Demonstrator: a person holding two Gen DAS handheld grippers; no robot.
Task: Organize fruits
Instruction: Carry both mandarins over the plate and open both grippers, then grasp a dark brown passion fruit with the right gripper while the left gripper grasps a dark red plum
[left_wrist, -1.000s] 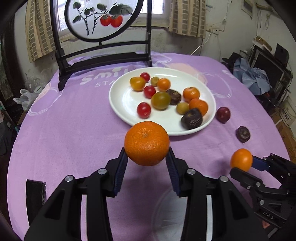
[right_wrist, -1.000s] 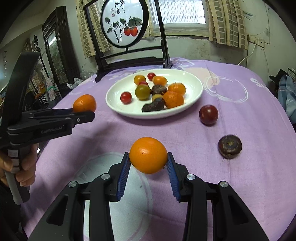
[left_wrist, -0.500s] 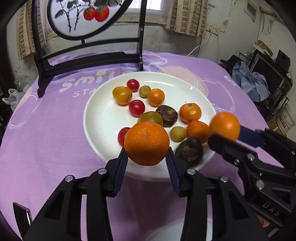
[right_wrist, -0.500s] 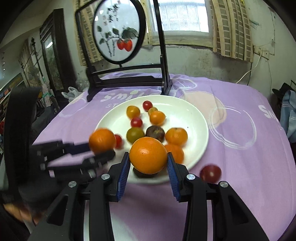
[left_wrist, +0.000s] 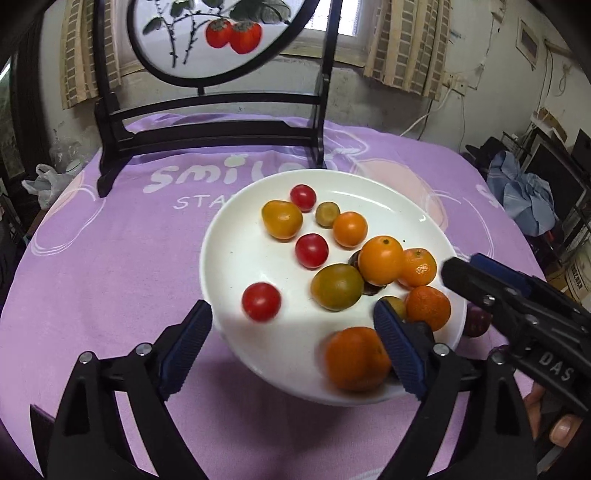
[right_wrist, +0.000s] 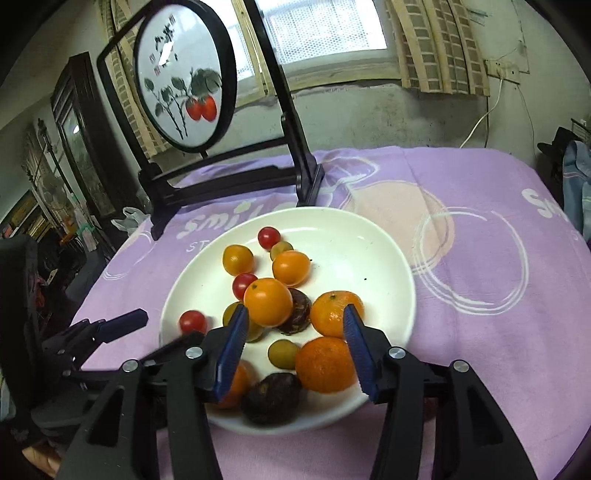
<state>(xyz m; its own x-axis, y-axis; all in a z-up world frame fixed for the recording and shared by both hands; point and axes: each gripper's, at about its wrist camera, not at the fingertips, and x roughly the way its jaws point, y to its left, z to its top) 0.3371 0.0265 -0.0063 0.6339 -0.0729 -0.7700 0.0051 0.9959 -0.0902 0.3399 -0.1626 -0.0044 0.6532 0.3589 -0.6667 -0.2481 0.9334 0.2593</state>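
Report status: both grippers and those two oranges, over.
Left gripper open, right gripper open, both over white plate. Blurred orange at plate's near rim; other orange atop the pile. Nothing blocking.

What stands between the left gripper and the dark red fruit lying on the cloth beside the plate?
The plate rim with an orange on it, and the open right gripper close by the dark red fruit.
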